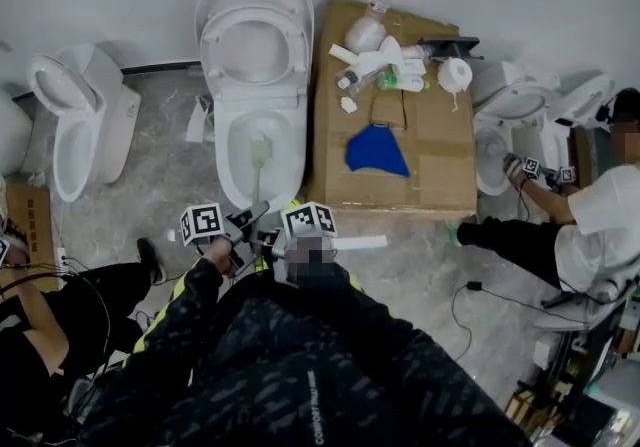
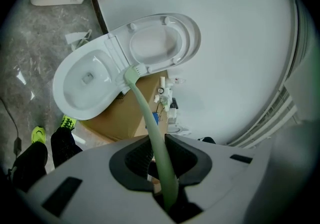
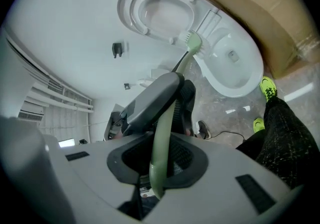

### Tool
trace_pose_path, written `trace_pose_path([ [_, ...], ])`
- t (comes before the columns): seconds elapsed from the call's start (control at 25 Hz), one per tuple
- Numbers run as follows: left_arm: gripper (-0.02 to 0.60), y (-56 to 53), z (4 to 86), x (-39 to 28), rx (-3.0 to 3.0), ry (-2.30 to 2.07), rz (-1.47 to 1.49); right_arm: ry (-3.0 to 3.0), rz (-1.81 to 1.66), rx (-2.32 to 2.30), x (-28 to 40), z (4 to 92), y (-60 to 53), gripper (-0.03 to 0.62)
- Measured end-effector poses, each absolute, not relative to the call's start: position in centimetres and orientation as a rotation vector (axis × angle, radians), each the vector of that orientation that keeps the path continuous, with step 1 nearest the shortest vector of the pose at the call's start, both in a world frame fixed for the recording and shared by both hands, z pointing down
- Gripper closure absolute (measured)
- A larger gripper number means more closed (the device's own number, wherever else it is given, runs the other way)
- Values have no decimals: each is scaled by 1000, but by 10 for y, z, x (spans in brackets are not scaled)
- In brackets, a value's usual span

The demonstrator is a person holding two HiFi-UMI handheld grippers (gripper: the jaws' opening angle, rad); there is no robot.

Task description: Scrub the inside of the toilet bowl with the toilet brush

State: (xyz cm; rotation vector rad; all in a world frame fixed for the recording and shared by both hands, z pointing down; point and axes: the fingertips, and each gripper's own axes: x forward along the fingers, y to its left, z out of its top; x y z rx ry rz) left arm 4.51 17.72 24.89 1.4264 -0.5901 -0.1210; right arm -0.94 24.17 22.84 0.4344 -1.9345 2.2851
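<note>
**Two-handed grip on the brush, head in the bowl**

- Left gripper [image 2: 161, 155]: pads [image 2: 135, 158] clenched on the pale green handle [image 2: 150, 123] of the toilet brush [image 1: 258, 175].
- Right gripper [image 3: 160, 155]: also clamped on the handle, at its tail end. The stub of the handle ends just behind its fingers.
- Order along the shaft: right hand rearmost, then the left gripper just ahead of it, then the brush head [image 1: 259, 148]. The left is the nearer to the working end.
- Long axis: runs straight out from both sets of fingers, forward and down toward the toilet bowl [image 1: 226, 160]. Scrubbing strokes will likely push and pull along this line or sweep the head sideways.
- Head view: puts the brush head inside the bowl, below the raised seat [image 1: 255, 40]. Whether the bristles touch porcelain cannot be told.
- Left gripper view: the head overlaps the bowl's back rim near the seat hinge, so depth is unclear there.
- Right gripper view only: the left gripper's body sits on the shaft, directly beyond the fingers.
- Cardboard box [image 1: 440, 165] beside the bowl, off to the right of the fingers.
</note>
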Motion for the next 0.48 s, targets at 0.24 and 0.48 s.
trace_pose_path([
  [0.24,511,232,246,32,1449,-574,-127,-1955,2265,477,-22,226,296,539],
  [0.48,511,274,237,30,1474,-512,-171,-1970,2243,528,-29,221,339,539],
])
